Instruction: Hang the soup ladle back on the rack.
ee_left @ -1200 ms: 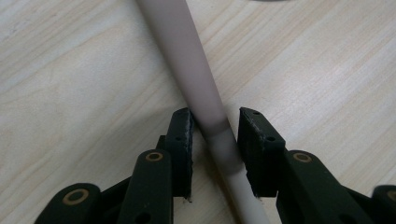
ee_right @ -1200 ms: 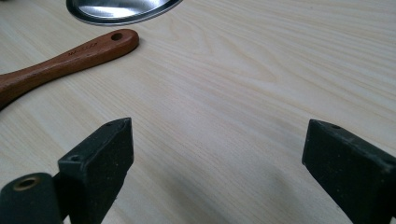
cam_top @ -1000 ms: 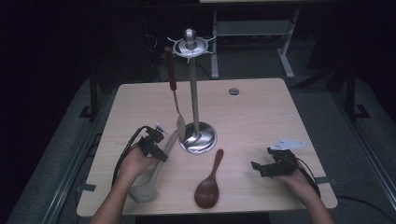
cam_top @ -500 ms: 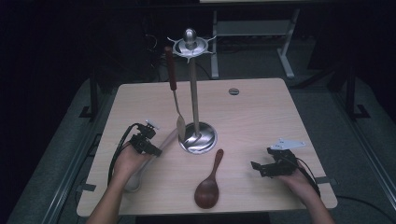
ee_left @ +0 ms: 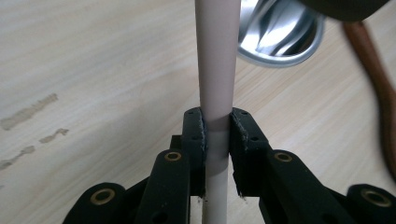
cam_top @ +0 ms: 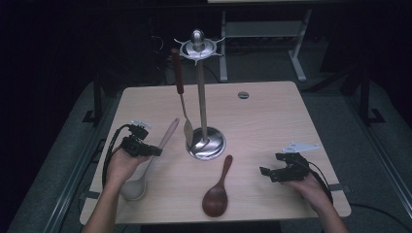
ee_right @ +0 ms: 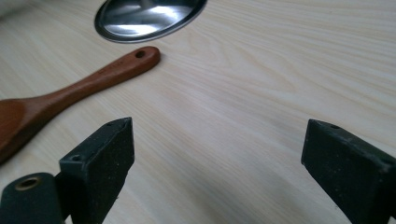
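While the left gripper (cam_top: 145,148) pinches the pale beige plastic ladle (cam_top: 145,167) mid-handle at 9 o'clock of the steel utensil stand (cam_top: 201,97), lifting has begun; next, hook it. Right gripper (cam_top: 274,171), 4 o'clock, jaws spread, idle.

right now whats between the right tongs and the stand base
In the high view, the brown wooden spoon lies between the right tongs and the stand base.

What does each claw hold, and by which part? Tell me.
The left claw is shut on the pale ladle, gripping its handle partway along. The right claw stands open over the table, holding nothing.
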`<state>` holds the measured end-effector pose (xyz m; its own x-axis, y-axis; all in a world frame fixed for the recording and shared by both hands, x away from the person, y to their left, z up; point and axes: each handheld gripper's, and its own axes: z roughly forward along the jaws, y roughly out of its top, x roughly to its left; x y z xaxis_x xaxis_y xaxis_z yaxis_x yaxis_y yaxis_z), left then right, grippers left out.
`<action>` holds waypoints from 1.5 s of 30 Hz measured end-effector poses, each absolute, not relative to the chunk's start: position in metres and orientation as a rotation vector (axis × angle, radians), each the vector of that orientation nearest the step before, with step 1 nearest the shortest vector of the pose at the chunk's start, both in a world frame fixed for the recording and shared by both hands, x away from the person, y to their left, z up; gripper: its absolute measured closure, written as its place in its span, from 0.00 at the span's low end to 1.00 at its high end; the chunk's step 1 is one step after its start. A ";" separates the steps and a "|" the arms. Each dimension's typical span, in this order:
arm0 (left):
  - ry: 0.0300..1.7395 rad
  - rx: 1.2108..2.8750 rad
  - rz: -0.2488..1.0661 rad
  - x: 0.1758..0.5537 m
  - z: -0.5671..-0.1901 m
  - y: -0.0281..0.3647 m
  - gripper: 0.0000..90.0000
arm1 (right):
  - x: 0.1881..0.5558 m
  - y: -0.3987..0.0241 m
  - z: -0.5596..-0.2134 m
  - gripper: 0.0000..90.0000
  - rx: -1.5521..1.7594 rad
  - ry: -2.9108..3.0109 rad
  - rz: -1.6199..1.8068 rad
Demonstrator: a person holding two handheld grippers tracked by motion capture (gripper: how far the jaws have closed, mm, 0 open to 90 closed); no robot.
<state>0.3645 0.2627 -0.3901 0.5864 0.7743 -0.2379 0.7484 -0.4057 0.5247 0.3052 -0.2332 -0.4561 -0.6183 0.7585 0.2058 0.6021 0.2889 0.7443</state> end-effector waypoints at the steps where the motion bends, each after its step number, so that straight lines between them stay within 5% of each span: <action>1: 1.203 2.207 0.057 0.363 -0.388 0.264 0.86 | 0.306 -0.233 -0.456 0.10 1.282 2.373 1.251; 16: 1.069 2.034 0.129 0.343 -0.349 0.292 0.86 | 0.305 -0.232 -0.453 0.17 1.326 2.355 1.299; 31: 0.884 1.934 0.218 0.317 -0.310 0.277 0.86 | 0.302 -0.234 -0.444 0.58 1.324 2.315 1.367; 45: 0.736 1.894 0.225 0.304 -0.296 0.240 0.86 | 0.301 -0.214 -0.421 0.62 1.225 2.346 1.481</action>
